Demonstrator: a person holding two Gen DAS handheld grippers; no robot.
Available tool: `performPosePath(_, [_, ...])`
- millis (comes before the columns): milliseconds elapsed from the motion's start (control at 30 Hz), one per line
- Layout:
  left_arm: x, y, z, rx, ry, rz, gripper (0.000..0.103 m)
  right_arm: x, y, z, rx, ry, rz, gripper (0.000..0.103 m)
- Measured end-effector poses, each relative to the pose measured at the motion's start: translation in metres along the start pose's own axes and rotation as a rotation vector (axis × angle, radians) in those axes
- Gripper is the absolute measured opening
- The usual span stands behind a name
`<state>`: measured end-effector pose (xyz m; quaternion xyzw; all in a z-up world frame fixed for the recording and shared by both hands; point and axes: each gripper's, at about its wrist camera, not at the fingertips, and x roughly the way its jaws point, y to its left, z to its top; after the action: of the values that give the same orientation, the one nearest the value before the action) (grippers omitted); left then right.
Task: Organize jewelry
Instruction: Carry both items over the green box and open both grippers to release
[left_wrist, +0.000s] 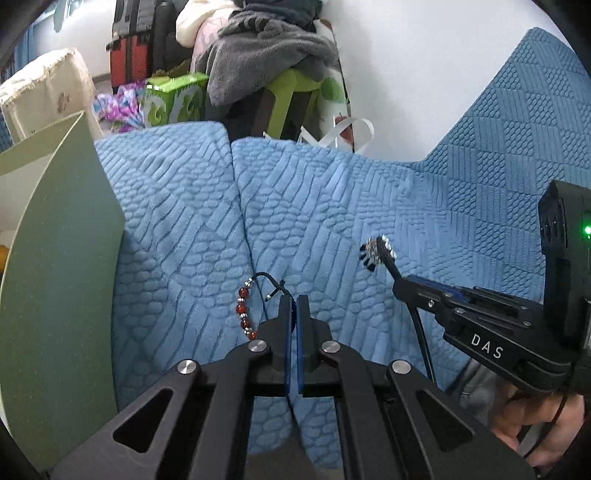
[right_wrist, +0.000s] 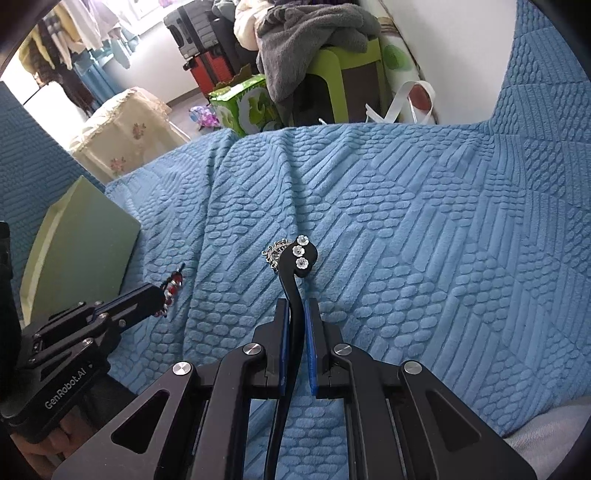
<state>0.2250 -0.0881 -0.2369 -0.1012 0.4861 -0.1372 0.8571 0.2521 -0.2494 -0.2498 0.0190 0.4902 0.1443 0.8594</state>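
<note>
My left gripper (left_wrist: 294, 300) is shut on the black cord of a red bead bracelet (left_wrist: 243, 312), which hangs to the left of its fingers above the blue sofa cover; it also shows in the right wrist view (right_wrist: 171, 288). My right gripper (right_wrist: 295, 304) is shut on a black hairband (right_wrist: 301, 260) with three small white flowers and a silver ornament at its end; it also shows in the left wrist view (left_wrist: 376, 251). A pale green box (left_wrist: 55, 258) stands open at the left, also in the right wrist view (right_wrist: 85, 236).
The blue textured sofa cover (right_wrist: 406, 221) fills both views, with a seam between cushions (left_wrist: 236, 206). Beyond the sofa edge are a green stool (right_wrist: 332, 74) under grey clothes, a green carton (right_wrist: 240, 103), suitcases and a cream-covered box (right_wrist: 125, 136).
</note>
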Motion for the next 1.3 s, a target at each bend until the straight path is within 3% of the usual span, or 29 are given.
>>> performPosePath(600, [-0.073, -0.003, 0.012, 0.017, -0.045, -0.064, 0.001, -0.06, 0.027, 0.006, 0.042, -0.077, -0.019, 0.007])
performPosePath(733, [-0.099, -0.009, 0.024, 0.04, -0.064, -0.068, 0.001, -0.088, 0.042, 0.019, 0.03, -0.138, -0.029, 0.007])
performPosePath(1067, [-0.184, -0.017, 0.057, 0.132, -0.222, -0.035, 0.001, -0.157, 0.091, 0.057, -0.007, -0.261, 0.001, 0.007])
performPosePath(1300, [-0.237, 0.012, 0.079, 0.131, -0.323, 0.027, 0.001, -0.186, 0.139, 0.09, -0.067, -0.325, 0.054, 0.007])
